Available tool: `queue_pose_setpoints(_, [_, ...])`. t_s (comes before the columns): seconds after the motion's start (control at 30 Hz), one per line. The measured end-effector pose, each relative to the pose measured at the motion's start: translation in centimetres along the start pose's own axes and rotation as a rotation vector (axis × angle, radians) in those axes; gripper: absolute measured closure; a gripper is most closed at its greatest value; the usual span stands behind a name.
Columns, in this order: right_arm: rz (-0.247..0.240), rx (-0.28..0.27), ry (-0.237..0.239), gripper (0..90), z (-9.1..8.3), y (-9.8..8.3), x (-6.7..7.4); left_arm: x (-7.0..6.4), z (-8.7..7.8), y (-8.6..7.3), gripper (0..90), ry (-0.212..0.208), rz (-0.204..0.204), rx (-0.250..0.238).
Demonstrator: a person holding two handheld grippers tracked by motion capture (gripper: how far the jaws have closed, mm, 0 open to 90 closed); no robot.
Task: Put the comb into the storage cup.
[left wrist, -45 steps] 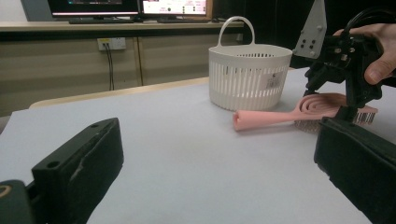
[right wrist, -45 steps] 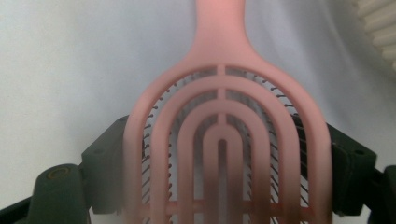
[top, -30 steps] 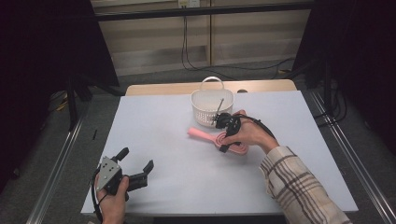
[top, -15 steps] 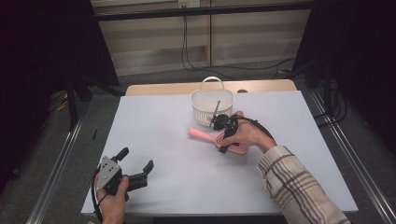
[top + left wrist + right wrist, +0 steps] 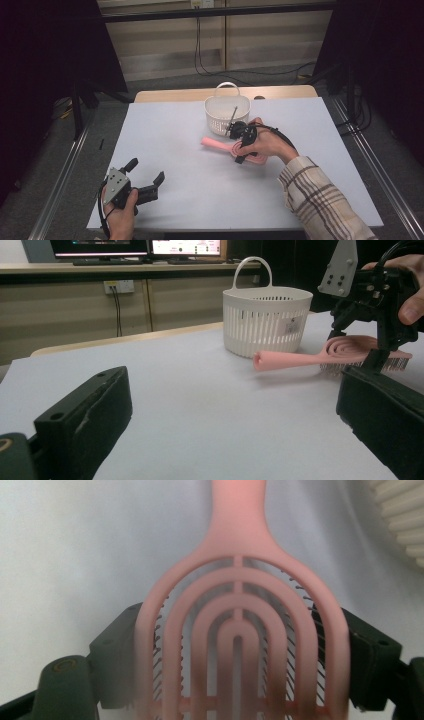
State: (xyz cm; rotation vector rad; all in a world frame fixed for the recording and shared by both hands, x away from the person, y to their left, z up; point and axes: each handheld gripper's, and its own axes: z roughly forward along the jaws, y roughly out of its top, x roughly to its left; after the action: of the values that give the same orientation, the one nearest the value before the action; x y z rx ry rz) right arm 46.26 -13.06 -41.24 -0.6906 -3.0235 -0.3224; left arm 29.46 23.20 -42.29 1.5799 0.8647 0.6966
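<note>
Left tool agape, right tool clamped

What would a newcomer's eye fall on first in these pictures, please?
Most likely the pink brush mid-table, its head clasped between the right gripper jaws. Just behind it stands a white basket. At the near left edge the left gripper rests open, holding nothing.

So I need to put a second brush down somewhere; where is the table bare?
The white table is bare left of the white basket, and across the near middle between the left gripper and the plaid sleeve. It is crowded by the basket, where the right gripper straddles the pink hairbrush.
</note>
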Motion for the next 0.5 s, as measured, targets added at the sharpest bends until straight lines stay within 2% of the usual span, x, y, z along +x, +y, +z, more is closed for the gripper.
queue_pose_setpoints(0.5, [0.003, -0.020, -0.008, 19.7, -0.75, -0.36, 0.30, 0.04, -0.06, 0.03, 1.4, 0.002, 0.003, -0.001])
